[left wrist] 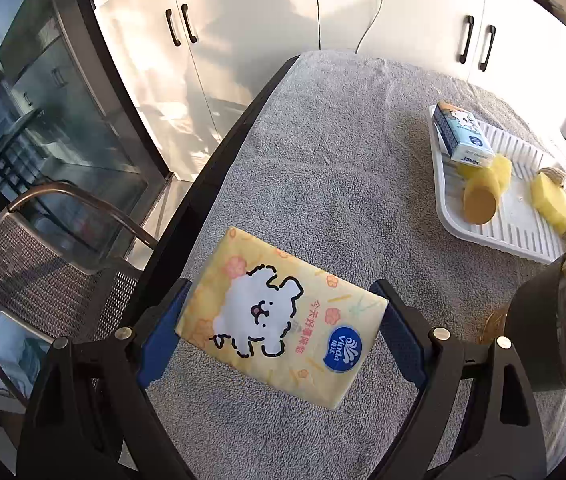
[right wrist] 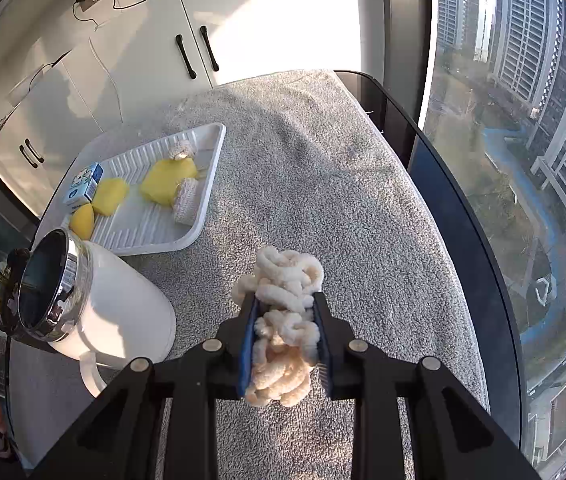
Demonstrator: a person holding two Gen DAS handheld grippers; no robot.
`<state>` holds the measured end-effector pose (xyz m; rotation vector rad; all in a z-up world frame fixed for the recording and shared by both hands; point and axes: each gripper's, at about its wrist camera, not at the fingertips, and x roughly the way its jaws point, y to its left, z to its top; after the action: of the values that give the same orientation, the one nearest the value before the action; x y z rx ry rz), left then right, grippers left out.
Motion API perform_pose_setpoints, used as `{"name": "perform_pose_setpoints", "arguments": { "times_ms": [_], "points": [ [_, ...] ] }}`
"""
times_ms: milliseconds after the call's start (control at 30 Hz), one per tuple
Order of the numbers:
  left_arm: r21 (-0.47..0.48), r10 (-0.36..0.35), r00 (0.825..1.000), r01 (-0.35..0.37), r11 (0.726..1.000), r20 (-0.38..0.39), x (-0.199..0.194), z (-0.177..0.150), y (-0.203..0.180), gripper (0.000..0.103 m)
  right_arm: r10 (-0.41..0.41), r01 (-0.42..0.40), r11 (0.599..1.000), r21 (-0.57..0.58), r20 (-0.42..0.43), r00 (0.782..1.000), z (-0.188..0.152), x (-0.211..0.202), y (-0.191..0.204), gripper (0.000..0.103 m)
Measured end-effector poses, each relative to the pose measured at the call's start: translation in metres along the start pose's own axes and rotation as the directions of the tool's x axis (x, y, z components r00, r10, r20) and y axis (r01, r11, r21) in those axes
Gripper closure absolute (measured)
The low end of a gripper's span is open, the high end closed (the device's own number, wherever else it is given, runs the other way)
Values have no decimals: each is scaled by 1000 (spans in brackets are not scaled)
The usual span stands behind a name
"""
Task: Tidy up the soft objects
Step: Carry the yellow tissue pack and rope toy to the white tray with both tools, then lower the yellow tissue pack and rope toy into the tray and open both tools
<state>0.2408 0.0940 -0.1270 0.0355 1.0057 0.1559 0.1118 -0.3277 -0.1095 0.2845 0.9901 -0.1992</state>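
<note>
My left gripper (left wrist: pixel 281 312) is shut on a yellow tissue pack (left wrist: pixel 283 316) with a white cartoon dog, held just above the grey towel (left wrist: pixel 323 184). My right gripper (right wrist: pixel 285 312) is shut on a cream fluffy chenille bundle (right wrist: pixel 283 320), held over the towel. The white ridged tray (right wrist: pixel 151 220) lies ahead and to the left in the right wrist view and at the far right in the left wrist view (left wrist: pixel 511 224). It holds a blue tissue pack (left wrist: pixel 463 136), yellow sponges (right wrist: pixel 167 182) and a cream scrubber (right wrist: pixel 185 200).
A white mug with a chrome rim (right wrist: pixel 95 308) lies on its side left of my right gripper; it shows dark in the left wrist view (left wrist: pixel 555 320). White cabinets stand behind the table. A mesh chair (left wrist: pixel 43 272) stands left. The black table edge and a window lie right.
</note>
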Motion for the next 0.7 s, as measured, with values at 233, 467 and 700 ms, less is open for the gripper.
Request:
{"name": "perform_pose_setpoints", "arguments": {
  "times_ms": [233, 467, 700],
  "points": [
    [6, -74, 997, 74, 997, -6, 19, 37, -20, 15, 8, -8, 1000, -21, 1, 1000, 36, 18, 11, 75],
    [79, -153, 988, 154, 985, -24, 35, 74, -59, 15, 43, -44, 997, -59, -8, 999, 72, 40, 34, 75],
    [108, -310, 943, 323, 940, -123, 48, 92, -103, 15, 131, -137, 986, -92, -66, 989, 101, 62, 69, 75]
  ]
}}
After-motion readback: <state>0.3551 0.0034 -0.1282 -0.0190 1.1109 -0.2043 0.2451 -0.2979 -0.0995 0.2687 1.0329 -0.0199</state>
